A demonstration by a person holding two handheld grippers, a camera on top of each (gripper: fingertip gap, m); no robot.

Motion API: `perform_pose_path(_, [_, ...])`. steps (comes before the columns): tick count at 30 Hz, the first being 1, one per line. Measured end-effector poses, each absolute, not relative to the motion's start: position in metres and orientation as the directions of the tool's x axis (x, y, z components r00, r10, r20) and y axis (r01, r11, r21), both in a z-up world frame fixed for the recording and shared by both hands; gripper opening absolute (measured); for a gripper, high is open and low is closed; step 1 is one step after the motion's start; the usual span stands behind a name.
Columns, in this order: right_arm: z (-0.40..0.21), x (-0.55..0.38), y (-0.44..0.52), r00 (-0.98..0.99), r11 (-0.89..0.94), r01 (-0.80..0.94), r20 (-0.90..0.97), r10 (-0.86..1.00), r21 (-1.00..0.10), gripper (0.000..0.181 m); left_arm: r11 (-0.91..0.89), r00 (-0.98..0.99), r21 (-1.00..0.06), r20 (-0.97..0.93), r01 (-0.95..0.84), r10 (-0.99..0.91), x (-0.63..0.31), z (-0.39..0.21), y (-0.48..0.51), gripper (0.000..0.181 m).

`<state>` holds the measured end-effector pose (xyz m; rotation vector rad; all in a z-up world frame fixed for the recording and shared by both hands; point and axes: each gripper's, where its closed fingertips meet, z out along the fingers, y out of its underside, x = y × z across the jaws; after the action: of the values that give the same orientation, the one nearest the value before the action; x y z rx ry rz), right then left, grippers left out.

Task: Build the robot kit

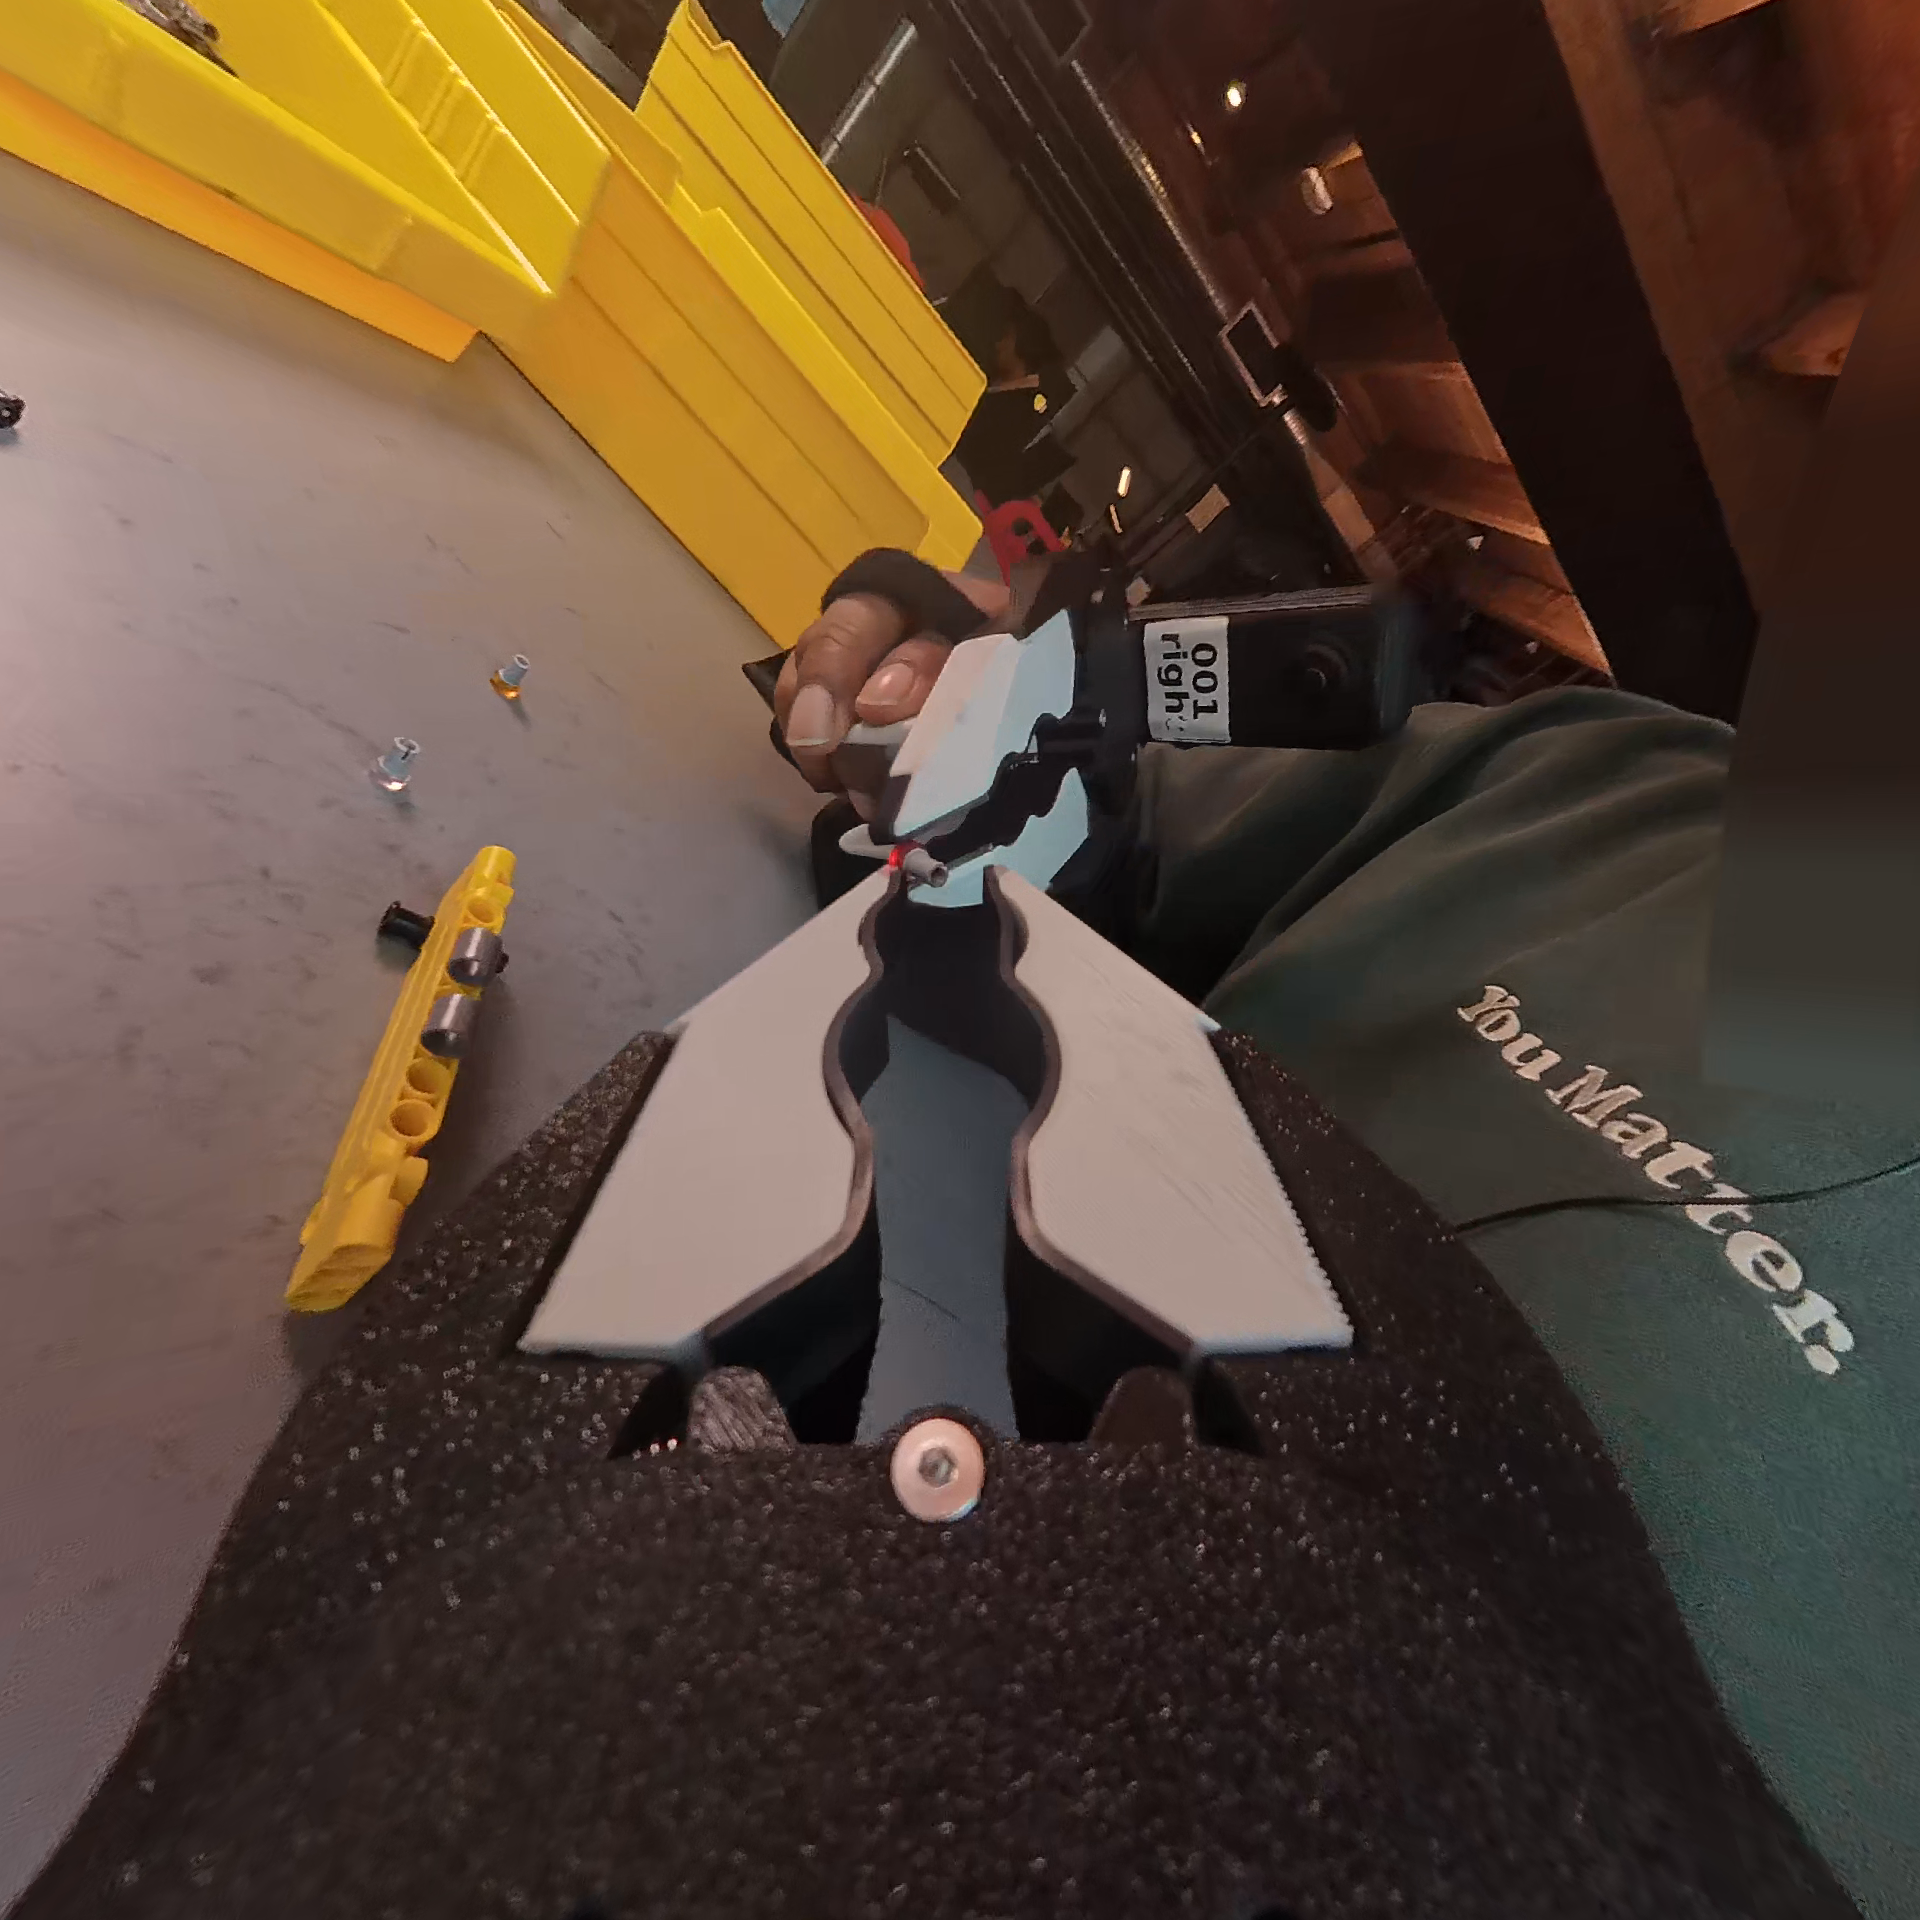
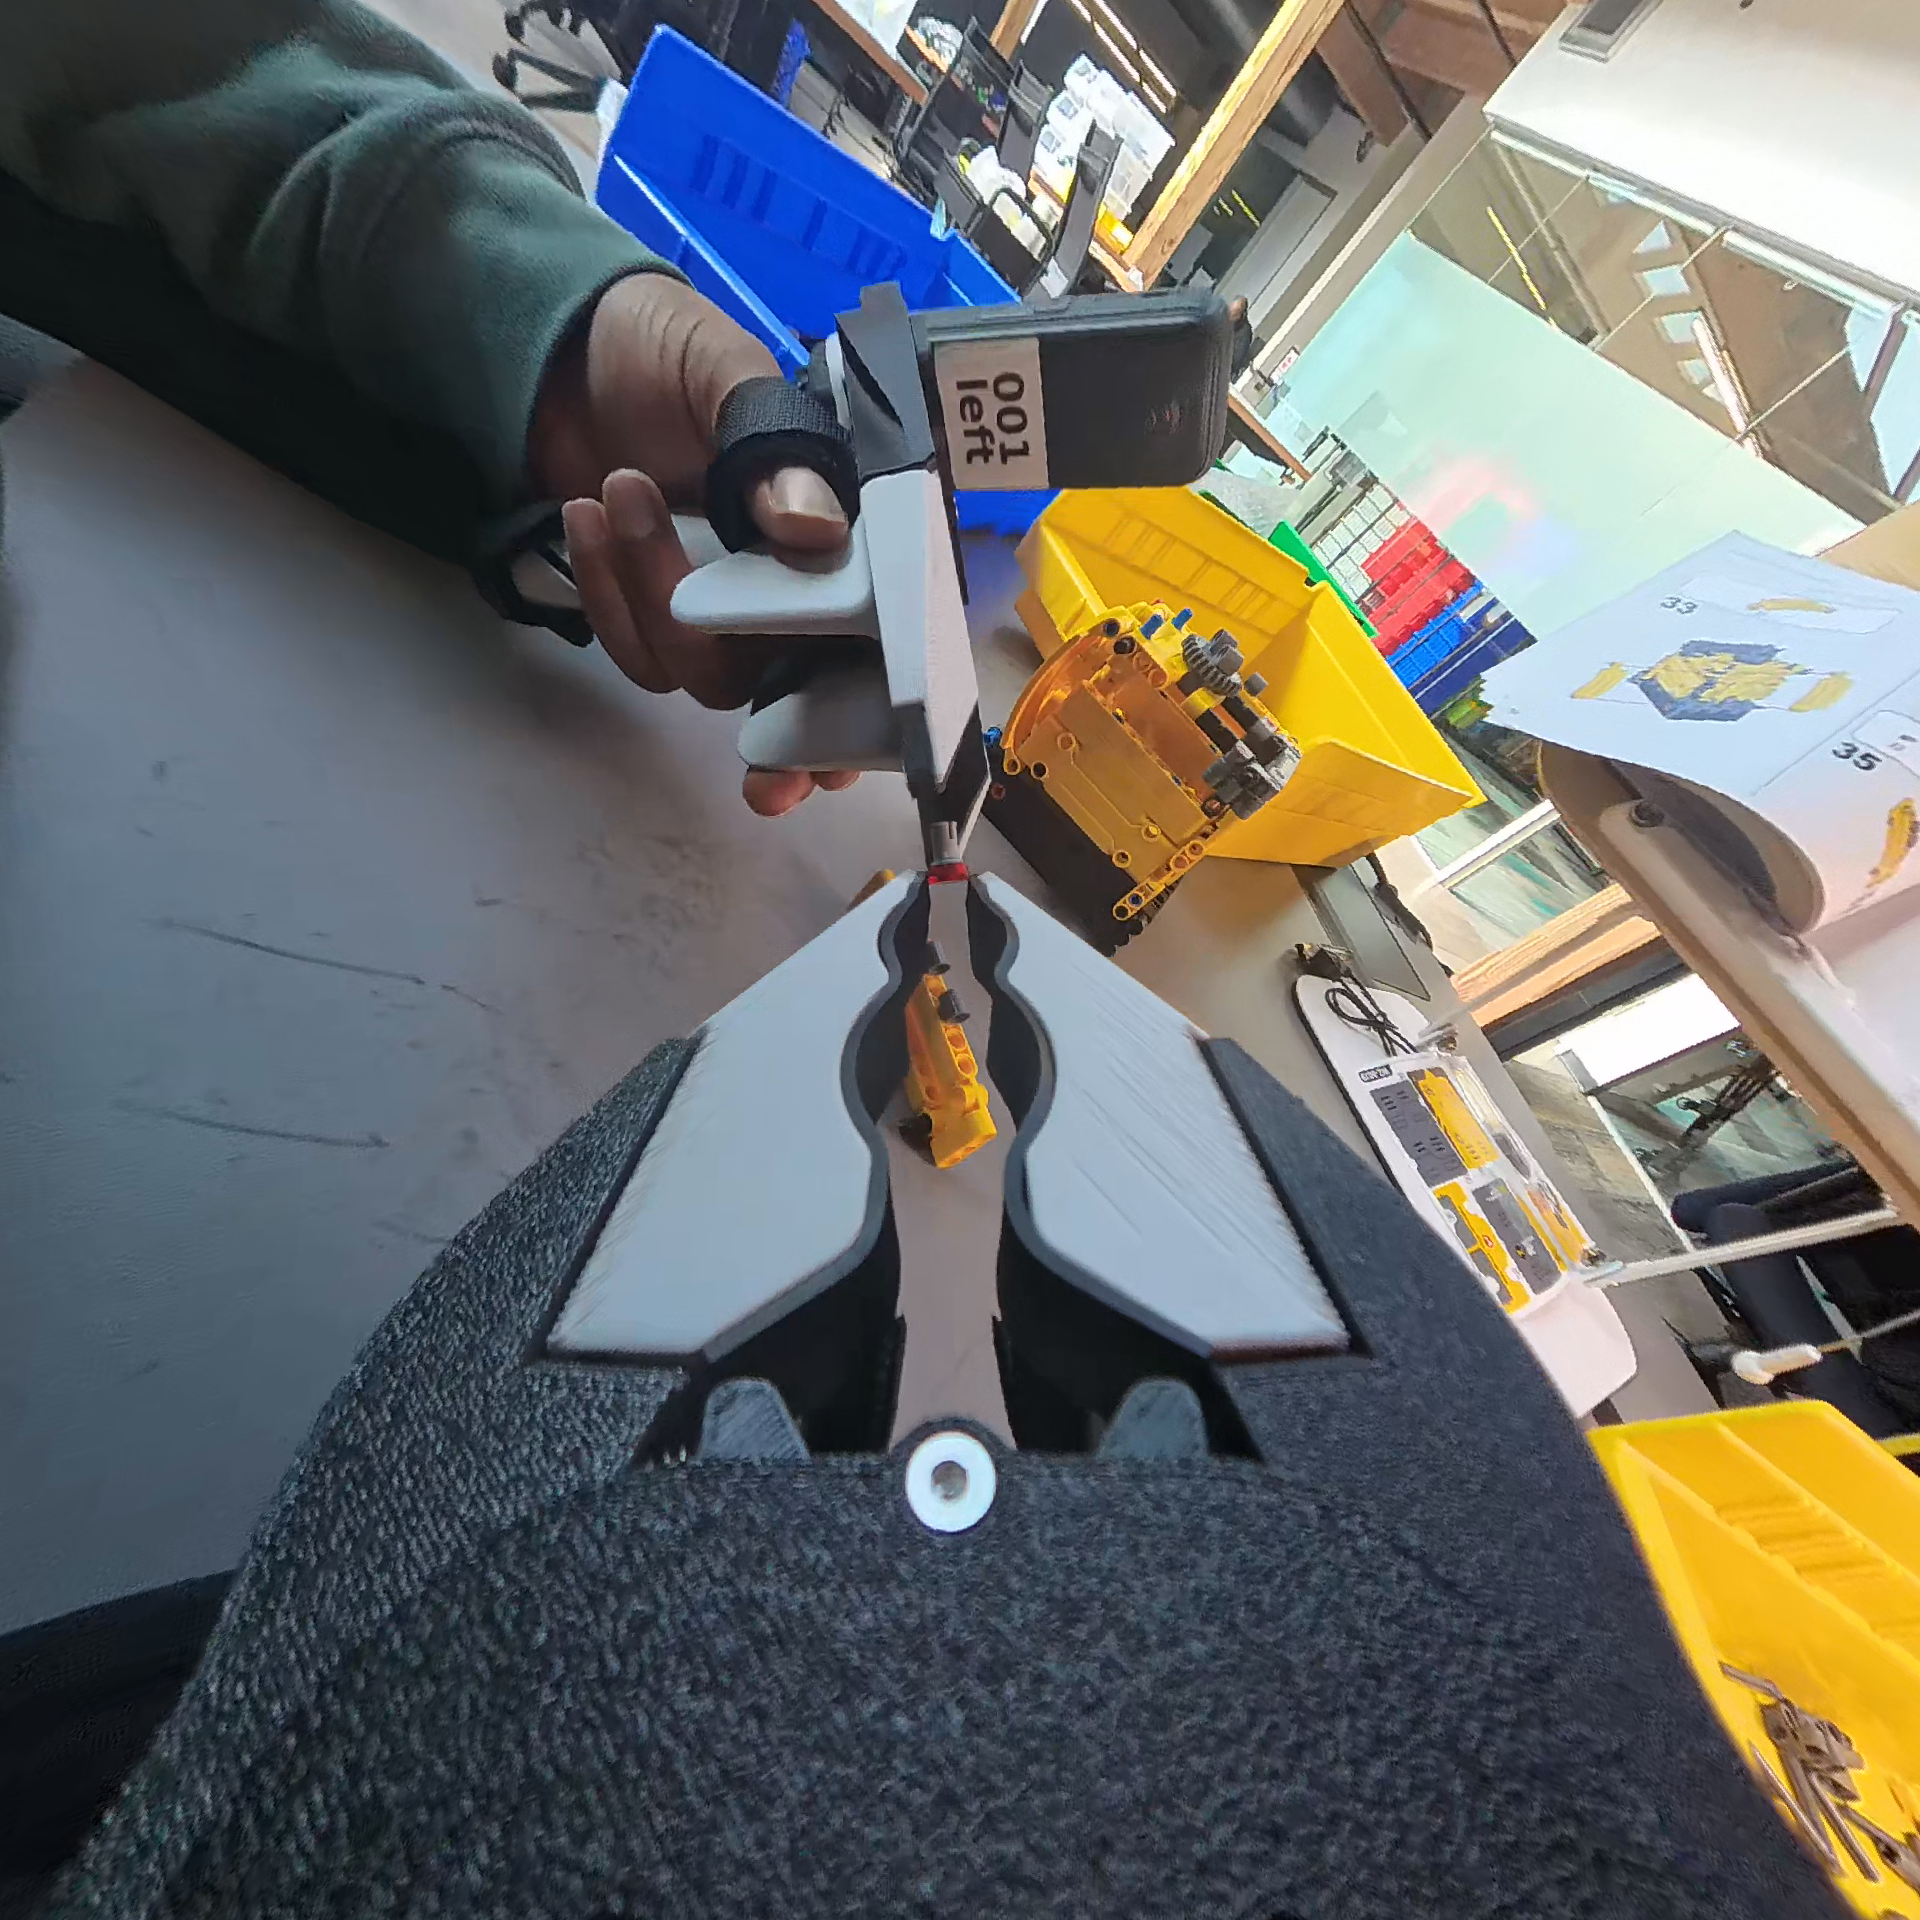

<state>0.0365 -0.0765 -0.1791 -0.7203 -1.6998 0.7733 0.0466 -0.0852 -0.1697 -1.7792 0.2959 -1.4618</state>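
Grey plastic made up the fingers of both grippers, which met tip to tip above the bench (image 1: 260,623). Between them sat 1 small pin, grey at one end and red at the other (image 2: 945,854). The right gripper (image 2: 945,878) was clamped on its red end, while the left gripper (image 2: 943,821), seen far off in the right wrist view, was closed on its grey end. On the bench below lay a yellow beam (image 1: 400,1081) carrying 2 grey sleeves (image 1: 462,987). Far to the right stood a yellow brick model (image 2: 1132,748) beside a yellow bin (image 2: 1340,707).
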Motion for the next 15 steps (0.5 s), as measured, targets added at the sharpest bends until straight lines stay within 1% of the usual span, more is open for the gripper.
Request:
perform_pose_path(3, [-0.182, 0.035, -0.077, -0.232, 0.629, 0.096, 0.597, 0.768, -0.771, 0.007, -0.638, 0.381, -0.725, 0.683, 0.258, -0.623, 0.048, -0.178, -0.082, 0.009])
perform_pose_path(6, [-0.182, 0.035, -0.077, -0.231, 0.627, 0.097, 0.596, 0.769, -0.773, 0.007, -0.641, 0.377, -0.722, 0.688, 0.262, -0.620, 0.047, -0.178, -0.082, 0.007])
perform_pose_path(8, [-0.177, 0.037, -0.079, -0.238, 0.601, 0.072, 0.571, 0.785, -0.796, 0.007, -0.644, 0.342, -0.712, 0.701, 0.279, -0.626, 0.047, -0.174, -0.084, 0.004])
perform_pose_path(12, [-0.167, 0.042, -0.088, -0.271, 0.535, 0.006, 0.514, 0.814, -0.845, 0.007, -0.672, 0.226, -0.676, 0.736, 0.301, -0.639, 0.051, -0.164, -0.091, 0.003])
perform_pose_path(15, [-0.163, 0.044, -0.092, -0.290, 0.505, -0.021, 0.489, 0.823, -0.863, 0.007, -0.686, 0.175, -0.660, 0.748, 0.306, -0.641, 0.054, -0.161, -0.095, 0.002])
